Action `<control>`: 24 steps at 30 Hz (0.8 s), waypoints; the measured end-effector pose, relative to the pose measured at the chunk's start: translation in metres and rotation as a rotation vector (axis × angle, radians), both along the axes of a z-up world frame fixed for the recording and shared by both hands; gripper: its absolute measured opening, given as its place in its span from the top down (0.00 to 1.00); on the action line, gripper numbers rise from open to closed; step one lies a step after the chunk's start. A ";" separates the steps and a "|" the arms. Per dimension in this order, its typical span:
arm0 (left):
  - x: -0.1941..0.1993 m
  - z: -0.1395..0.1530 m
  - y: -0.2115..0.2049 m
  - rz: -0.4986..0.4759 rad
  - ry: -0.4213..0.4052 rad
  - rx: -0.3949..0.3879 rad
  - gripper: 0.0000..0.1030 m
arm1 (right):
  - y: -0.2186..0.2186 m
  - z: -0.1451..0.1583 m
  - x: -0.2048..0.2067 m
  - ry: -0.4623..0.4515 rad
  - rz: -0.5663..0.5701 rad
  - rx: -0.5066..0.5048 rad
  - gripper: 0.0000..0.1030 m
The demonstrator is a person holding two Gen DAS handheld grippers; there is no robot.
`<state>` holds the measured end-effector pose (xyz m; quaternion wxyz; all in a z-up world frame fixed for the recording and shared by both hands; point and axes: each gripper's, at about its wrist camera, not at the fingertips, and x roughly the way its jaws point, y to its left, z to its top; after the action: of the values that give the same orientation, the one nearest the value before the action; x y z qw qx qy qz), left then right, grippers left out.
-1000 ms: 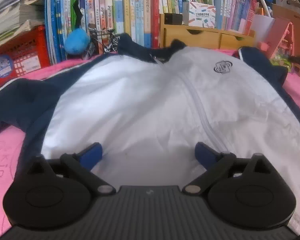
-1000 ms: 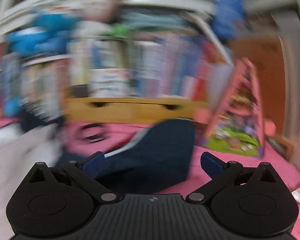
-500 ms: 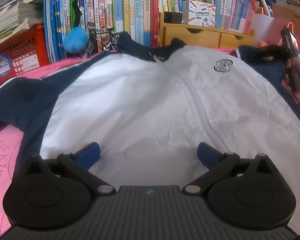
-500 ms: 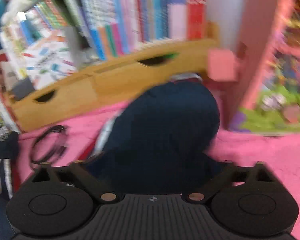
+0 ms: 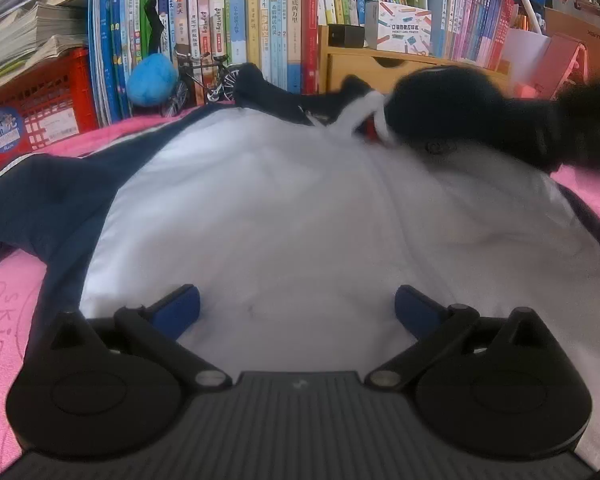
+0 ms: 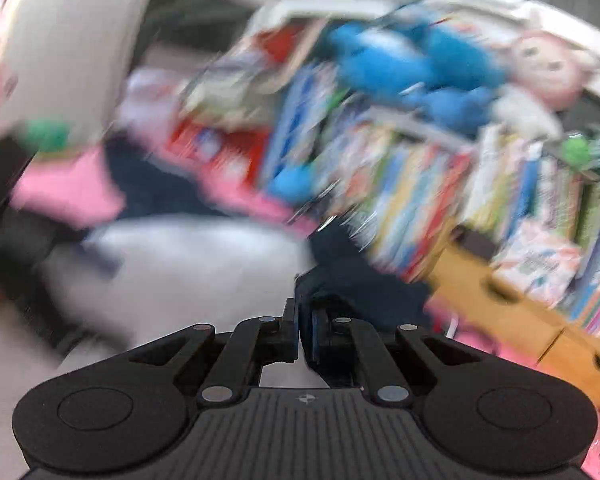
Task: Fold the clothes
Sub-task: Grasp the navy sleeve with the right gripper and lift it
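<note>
A white jacket (image 5: 284, 216) with navy sleeves and collar lies flat on the pink cloth. My left gripper (image 5: 298, 308) is open and hovers low over its hem. The right navy sleeve (image 5: 448, 108) is lifted and folded over the jacket's chest. My right gripper (image 6: 305, 320) is shut on that navy sleeve (image 6: 356, 280) and carries it over the white body (image 6: 188, 264). The right wrist view is heavily blurred by motion.
A pink cloth (image 5: 4, 312) covers the surface. Books (image 5: 260, 28), a red crate (image 5: 32, 116), a blue ball (image 5: 152, 84), a toy bicycle (image 5: 204, 76) and a wooden drawer box (image 5: 380, 68) line the back edge.
My right gripper has closed on the right sleeve and swung it leftward over the jacket's chest. The left gripper has stayed open over the hem.
</note>
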<state>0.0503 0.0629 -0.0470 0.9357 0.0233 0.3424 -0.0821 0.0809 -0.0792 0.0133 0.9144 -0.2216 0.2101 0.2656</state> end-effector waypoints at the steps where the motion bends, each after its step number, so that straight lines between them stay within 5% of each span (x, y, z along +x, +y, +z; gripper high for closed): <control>1: 0.000 0.000 0.000 0.000 0.000 0.000 0.00 | 0.003 -0.010 -0.008 0.023 -0.007 -0.039 0.92; 6: 0.000 0.000 0.000 0.001 0.000 -0.003 0.00 | -0.011 -0.041 -0.040 0.099 -0.089 -0.177 0.87; 8: 0.000 0.000 0.001 0.001 0.000 -0.003 0.00 | -0.014 -0.032 -0.048 0.102 -0.102 -0.117 0.67; 10: 0.000 0.000 0.001 0.001 -0.001 -0.004 0.00 | -0.019 -0.013 -0.044 0.082 -0.124 0.006 0.19; 12: 0.000 0.000 0.000 0.002 -0.001 -0.004 0.00 | -0.024 0.006 -0.027 0.075 -0.173 0.178 0.00; 15: 0.000 0.000 0.000 0.002 -0.001 -0.005 0.00 | -0.022 0.014 0.029 0.097 -0.307 0.296 0.00; 19: 0.000 0.000 0.001 0.000 -0.001 -0.005 0.00 | 0.003 -0.011 0.098 0.110 -0.438 0.111 0.04; 20: 0.000 0.000 0.001 0.000 -0.001 -0.005 0.00 | 0.005 -0.021 0.108 0.126 -0.443 0.065 0.11; 22: 0.000 0.001 0.002 0.000 -0.001 -0.006 0.00 | -0.002 -0.037 0.118 0.167 -0.475 0.020 0.48; 24: -0.001 0.001 0.002 -0.001 -0.001 -0.007 0.00 | -0.012 -0.045 0.120 0.174 -0.511 0.016 0.66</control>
<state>0.0497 0.0650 -0.0462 0.9359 0.0201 0.3417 -0.0836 0.2009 -0.0915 -0.0315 0.9320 -0.1304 0.3350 0.0459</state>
